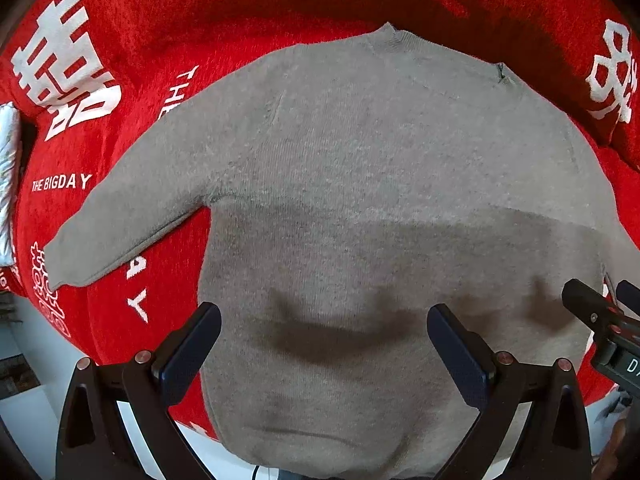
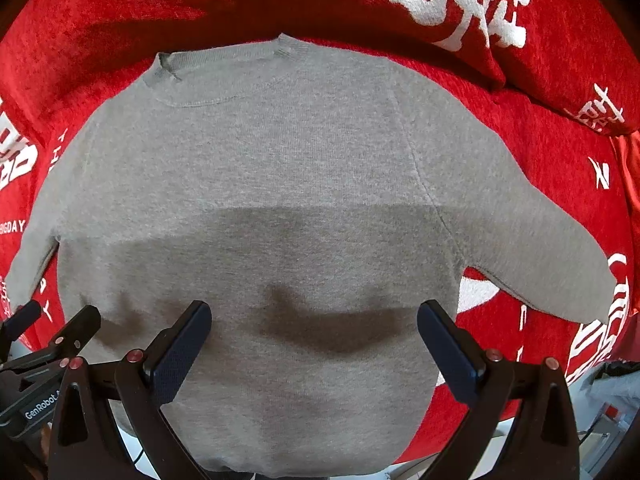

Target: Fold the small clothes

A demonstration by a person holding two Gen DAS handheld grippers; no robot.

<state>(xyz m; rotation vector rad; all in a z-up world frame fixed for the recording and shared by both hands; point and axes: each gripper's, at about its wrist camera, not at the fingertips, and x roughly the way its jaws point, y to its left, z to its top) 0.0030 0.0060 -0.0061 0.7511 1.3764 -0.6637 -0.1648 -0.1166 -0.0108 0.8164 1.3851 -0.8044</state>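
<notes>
A small grey knit sweater point(image 1: 360, 168) lies flat on a red cloth, neck far from me, both sleeves spread out. It also shows in the right wrist view point(image 2: 280, 184). My left gripper point(image 1: 324, 344) is open and empty, hovering over the sweater's lower left part near the hem. My right gripper point(image 2: 314, 340) is open and empty over the lower right part. The right gripper also shows at the right edge of the left wrist view point(image 1: 600, 304); the left gripper shows at the left edge of the right wrist view point(image 2: 56, 320).
The red cloth point(image 1: 120, 20) with white characters and "THE BIGDAY" lettering covers the surface. A red cushion point(image 2: 520, 40) with white print lies at the far right. A silvery object point(image 1: 8, 168) sits at the far left edge.
</notes>
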